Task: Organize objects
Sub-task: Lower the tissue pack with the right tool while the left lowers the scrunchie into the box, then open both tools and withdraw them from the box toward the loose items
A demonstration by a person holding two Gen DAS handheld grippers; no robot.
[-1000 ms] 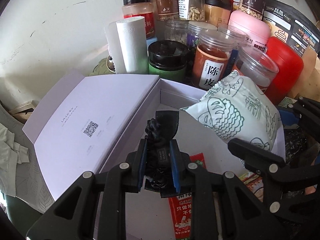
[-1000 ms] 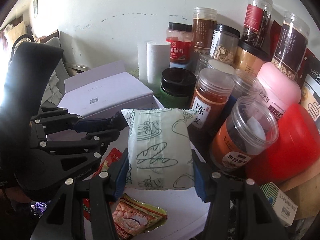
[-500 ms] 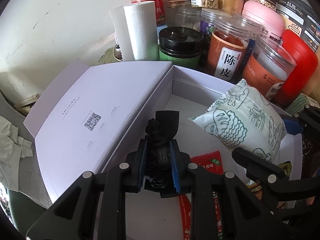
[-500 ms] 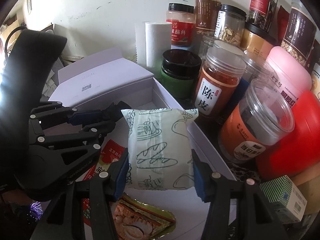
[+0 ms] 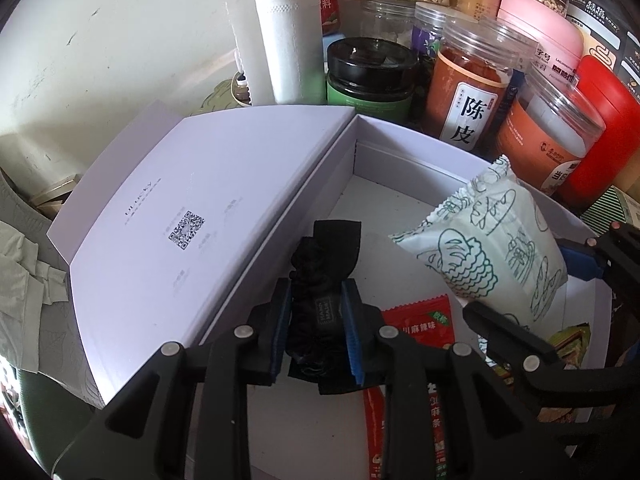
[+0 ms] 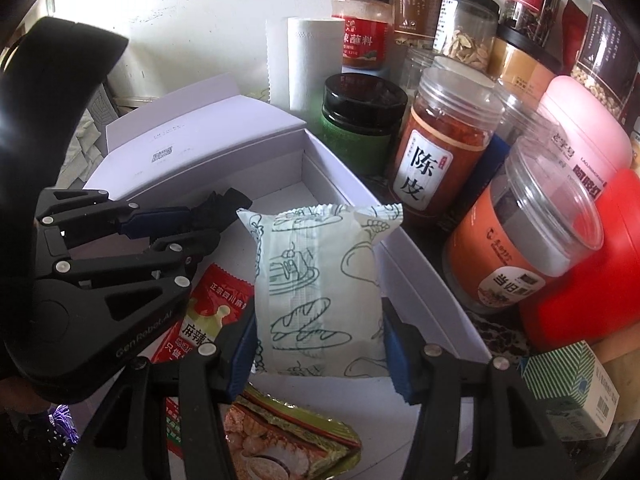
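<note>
1. While both tools hang over the open white box point(image 5: 408, 148), treat this as a 2-item drop: each load needs its own bare patch of floor. The left gripper point(image 5: 318, 334) has its blue pads pinched hard on a black fabric hair tie point(image 5: 326, 276), held above the box near its left wall. The right gripper point(image 6: 318, 344) is spread wide yet clamped on a pale green bread packet point(image 6: 320, 284), held over the right side of the box.
2. Lower the hair tie toward the bare far-left corner, clear of the red snack sachet point(image 5: 420, 322) lying on the floor beneath.
3. Keep the packet inside the right wall; the crowded jars point(image 6: 440, 148) stand just beyond it, and a swing outward could probably knock one.
4. Set the packet flat in the free far half, away from the sachet and the shrimp snack bag point(image 6: 280, 436) at the near end.
5. Release 1 tool at a time, since the 2 frames sit close together.
</note>
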